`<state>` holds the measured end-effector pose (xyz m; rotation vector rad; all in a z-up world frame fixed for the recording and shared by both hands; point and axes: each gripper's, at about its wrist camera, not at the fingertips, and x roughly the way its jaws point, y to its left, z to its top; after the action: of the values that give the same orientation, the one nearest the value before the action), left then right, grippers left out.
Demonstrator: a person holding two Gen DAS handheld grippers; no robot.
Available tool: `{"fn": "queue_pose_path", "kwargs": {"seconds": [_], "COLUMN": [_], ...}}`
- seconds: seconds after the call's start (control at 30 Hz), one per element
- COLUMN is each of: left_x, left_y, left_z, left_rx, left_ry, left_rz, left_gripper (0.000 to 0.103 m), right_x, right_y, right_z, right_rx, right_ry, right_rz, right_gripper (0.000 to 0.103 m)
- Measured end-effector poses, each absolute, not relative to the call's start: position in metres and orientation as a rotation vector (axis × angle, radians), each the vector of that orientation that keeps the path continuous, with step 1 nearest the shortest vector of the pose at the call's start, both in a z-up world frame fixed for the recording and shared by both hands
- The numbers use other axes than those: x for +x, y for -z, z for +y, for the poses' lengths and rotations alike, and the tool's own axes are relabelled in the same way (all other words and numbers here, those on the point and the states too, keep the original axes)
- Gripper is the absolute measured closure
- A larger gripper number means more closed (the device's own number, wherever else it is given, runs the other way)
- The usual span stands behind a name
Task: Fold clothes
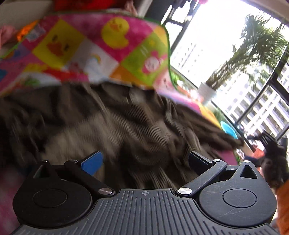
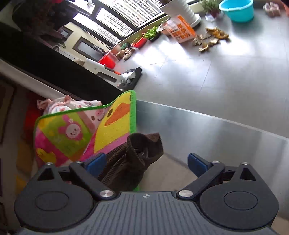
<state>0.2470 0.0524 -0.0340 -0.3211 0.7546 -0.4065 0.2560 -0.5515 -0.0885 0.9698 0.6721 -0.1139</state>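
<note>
Brown corduroy garment (image 1: 137, 126) lies crumpled on the cartoon play mat (image 1: 101, 47). In the left wrist view it fills the middle, blurred; ribbed weave visible, folds running in several directions. In the right wrist view one end of the garment (image 2: 133, 159) sticks up as a bunched, open cuff-like tube at the mat's green-trimmed edge (image 2: 133, 112), partly overhanging onto the table (image 2: 216, 137), a bare metal surface.

Left tool (image 1: 145, 160): jaws spread wide, nothing between them, corduroy directly in front and below. Can't tell if the fingertips touch the cloth.

Right tool (image 2: 147, 161): jaws also wide, nothing gripped. Its blue pad (image 2: 95, 161) on the picture-left sits just beside the bunched end; other finger is over bare table.

Mat corner (image 2: 75, 126) is curled up, showing duck and bunny prints. Pink-and-white cloth (image 2: 68, 105) lies behind it.

Beyond the table: grey tiled floor (image 2: 207, 68), turquoise basin (image 2: 236, 10), white planter (image 2: 182, 10), orange-and-white box (image 2: 180, 30), red pots (image 2: 139, 40) along the window. Left view shows a palm (image 1: 252, 47) at the window.
</note>
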Motion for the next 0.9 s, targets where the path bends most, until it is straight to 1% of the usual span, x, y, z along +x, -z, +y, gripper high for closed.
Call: {"fn": "queue_pose_path", "kwargs": {"seconds": [0.03,0.1,0.13,0.17,0.2,0.27,0.4,0.43,0.53,0.63,0.7,0.8,0.83,0.9], "left_x": [0.243,0.236,0.231,0.227,0.223,0.214,0.200,0.199,0.197,0.194,0.193,0.190,0.189,0.187], "left_y": [0.033,0.032,0.030,0.027,0.023,0.019,0.021,0.023,0.029,0.036,0.040,0.046,0.048,0.052], "left_z": [0.050,0.047,0.048,0.050,0.052,0.058,0.070,0.073,0.079,0.085,0.089,0.092,0.093,0.093], "left_rx": [-0.324,-0.330,-0.317,-0.303,-0.289,-0.265,-0.252,-0.261,-0.290,-0.318,-0.336,-0.354,-0.360,-0.371], "left_ry": [0.405,0.402,0.393,0.384,0.374,0.357,0.339,0.342,0.358,0.374,0.386,0.380,0.380,0.384], "left_rz": [0.756,0.760,0.746,0.730,0.714,0.685,0.653,0.651,0.648,0.648,0.647,0.660,0.664,0.671], "left_gripper": [0.000,0.000,0.000,0.000,0.000,0.000,0.000,0.000,0.000,0.000,0.000,0.000,0.000,0.000], "right_x": [0.262,0.278,0.286,0.294,0.299,0.302,0.293,0.293,0.291,0.300,0.306,0.302,0.301,0.298], "right_y": [0.092,0.096,0.097,0.095,0.088,0.061,-0.017,-0.037,-0.087,-0.104,-0.103,-0.092,-0.089,-0.077], "right_z": [-0.546,-0.532,-0.522,-0.513,-0.503,-0.481,-0.430,-0.415,-0.375,-0.361,-0.356,-0.348,-0.349,-0.360], "right_rx": [0.958,0.917,0.887,0.852,0.798,0.664,0.413,0.329,0.124,0.089,0.106,0.057,0.041,0.010], "right_ry": [0.102,0.067,0.047,0.032,0.031,0.044,0.033,0.044,0.026,0.008,-0.012,-0.020,-0.013,0.030], "right_rz": [0.668,0.671,0.680,0.690,0.691,0.651,0.528,0.502,0.402,0.405,0.435,0.456,0.462,0.483], "right_gripper": [0.014,0.025,0.042,0.063,0.066,0.069,0.072,0.082,0.083,0.093,0.093,0.093,0.091,0.078]}}
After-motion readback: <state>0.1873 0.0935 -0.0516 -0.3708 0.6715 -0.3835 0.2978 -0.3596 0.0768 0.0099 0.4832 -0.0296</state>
